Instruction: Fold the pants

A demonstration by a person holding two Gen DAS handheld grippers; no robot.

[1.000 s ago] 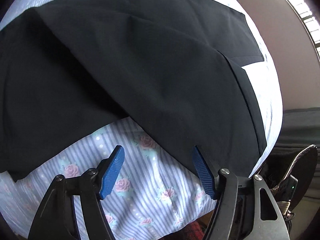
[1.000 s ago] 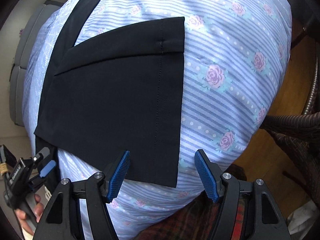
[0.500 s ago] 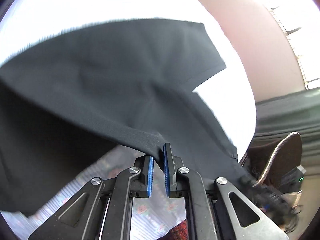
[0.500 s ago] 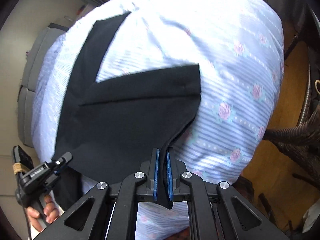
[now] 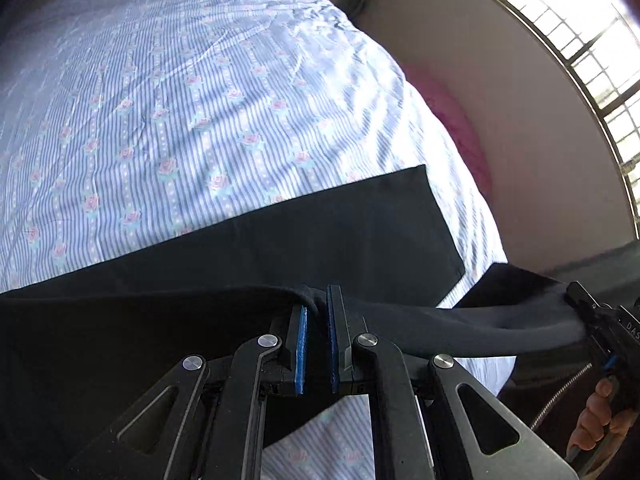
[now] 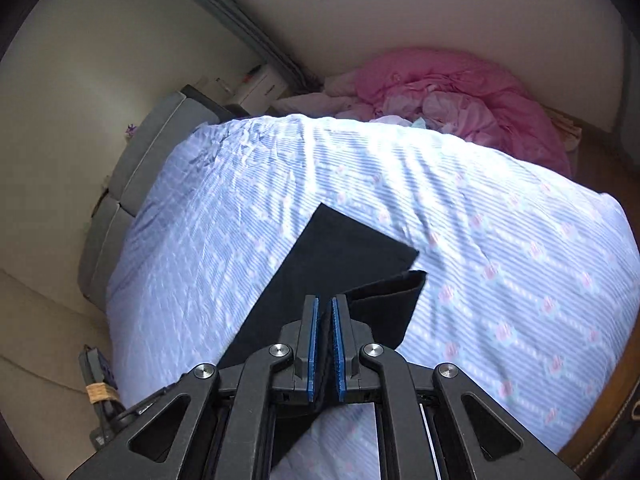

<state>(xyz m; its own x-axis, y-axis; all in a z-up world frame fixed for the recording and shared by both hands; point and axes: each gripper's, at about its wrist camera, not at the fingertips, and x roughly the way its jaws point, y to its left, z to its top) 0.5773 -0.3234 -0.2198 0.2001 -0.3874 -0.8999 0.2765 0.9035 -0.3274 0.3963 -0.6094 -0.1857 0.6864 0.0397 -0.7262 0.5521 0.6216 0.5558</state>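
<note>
The black pants (image 5: 248, 256) lie on a bed with a blue striped, rose-print sheet (image 5: 168, 92). My left gripper (image 5: 316, 312) is shut on an edge of the near leg and holds it lifted off the bed. My right gripper (image 6: 324, 320) is shut on the hem end of the same leg; the pants (image 6: 340, 264) stretch away from it, one leg flat on the sheet (image 6: 500, 248), the held one raised. The right gripper also shows in the left wrist view (image 5: 600, 320), with the cloth taut between both grippers.
A pink heap of bedding (image 6: 448, 92) lies beyond the bed's far end. A grey sofa (image 6: 132, 184) stands at the left against the wall. A window (image 5: 592, 40) is at the upper right. Wooden floor (image 6: 608, 412) shows at the right of the bed.
Both grippers closed on the near pant leg and lifted it off the bed. Both views have tilted up and now look across the sheet.
</note>
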